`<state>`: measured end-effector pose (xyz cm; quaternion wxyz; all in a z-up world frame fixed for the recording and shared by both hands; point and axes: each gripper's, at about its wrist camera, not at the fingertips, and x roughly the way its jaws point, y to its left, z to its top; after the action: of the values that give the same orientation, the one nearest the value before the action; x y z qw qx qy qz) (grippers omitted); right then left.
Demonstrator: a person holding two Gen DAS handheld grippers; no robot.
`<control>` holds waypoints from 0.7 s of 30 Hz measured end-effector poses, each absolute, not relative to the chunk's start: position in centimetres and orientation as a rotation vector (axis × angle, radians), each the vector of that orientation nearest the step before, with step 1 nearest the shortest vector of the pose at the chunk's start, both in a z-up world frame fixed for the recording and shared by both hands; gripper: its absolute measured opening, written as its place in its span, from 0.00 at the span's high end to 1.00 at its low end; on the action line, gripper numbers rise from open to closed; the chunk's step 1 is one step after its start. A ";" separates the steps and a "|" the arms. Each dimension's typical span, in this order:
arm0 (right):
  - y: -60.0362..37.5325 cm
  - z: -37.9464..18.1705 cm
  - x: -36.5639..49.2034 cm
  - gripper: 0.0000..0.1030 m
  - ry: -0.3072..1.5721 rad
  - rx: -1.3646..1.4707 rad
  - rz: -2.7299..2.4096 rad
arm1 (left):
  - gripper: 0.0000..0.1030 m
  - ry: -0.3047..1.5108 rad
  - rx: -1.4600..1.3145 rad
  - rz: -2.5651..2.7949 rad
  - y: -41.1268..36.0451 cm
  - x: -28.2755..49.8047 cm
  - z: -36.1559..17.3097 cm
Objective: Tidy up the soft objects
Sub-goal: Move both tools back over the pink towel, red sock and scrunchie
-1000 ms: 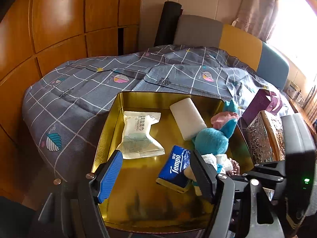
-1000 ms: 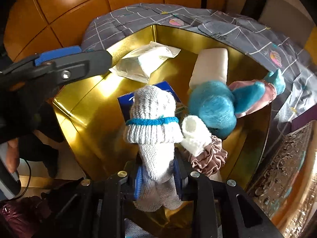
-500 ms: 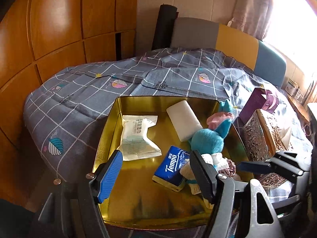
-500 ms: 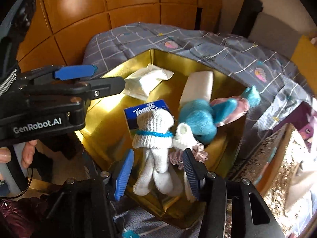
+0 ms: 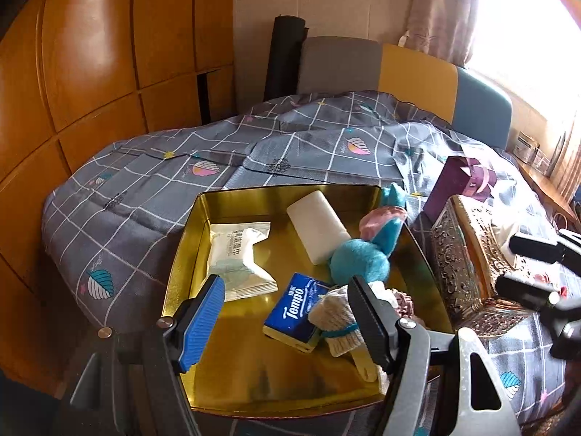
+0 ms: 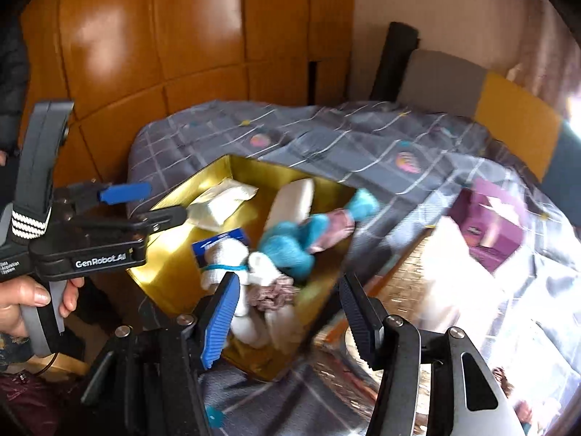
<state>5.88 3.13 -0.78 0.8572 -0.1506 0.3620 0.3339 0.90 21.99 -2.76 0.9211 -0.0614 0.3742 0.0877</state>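
Right gripper has just been opening, nothing between its spread jaws. Left gripper gapes empty too. The knitted sock lies in the gold tray at five o'clock, plush toy beyond at two o'clock. Sorting looks well underway.

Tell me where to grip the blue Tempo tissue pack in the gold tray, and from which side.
Grip the Tempo tissue pack across its short width, coming from above. It lies flat on the gold tray with its left long edge free, but the knitted sock leans on its right end, so take the bare left half.
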 end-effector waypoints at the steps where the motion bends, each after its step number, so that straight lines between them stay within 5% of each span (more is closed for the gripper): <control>1: 2.4 -0.5 5.9 0.43 0.754 -0.306 0.687 | 0.31 0.767 -0.122 0.177 21.8 0.9 -2.6; 21: -17.2 1.5 8.7 0.29 0.703 -0.042 0.193 | 0.31 0.701 0.003 0.027 15.3 2.1 0.8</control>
<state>8.69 -17.19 1.50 0.9341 -0.0203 0.3437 0.0944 2.12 15.35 0.79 0.9390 0.0013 0.3436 0.0131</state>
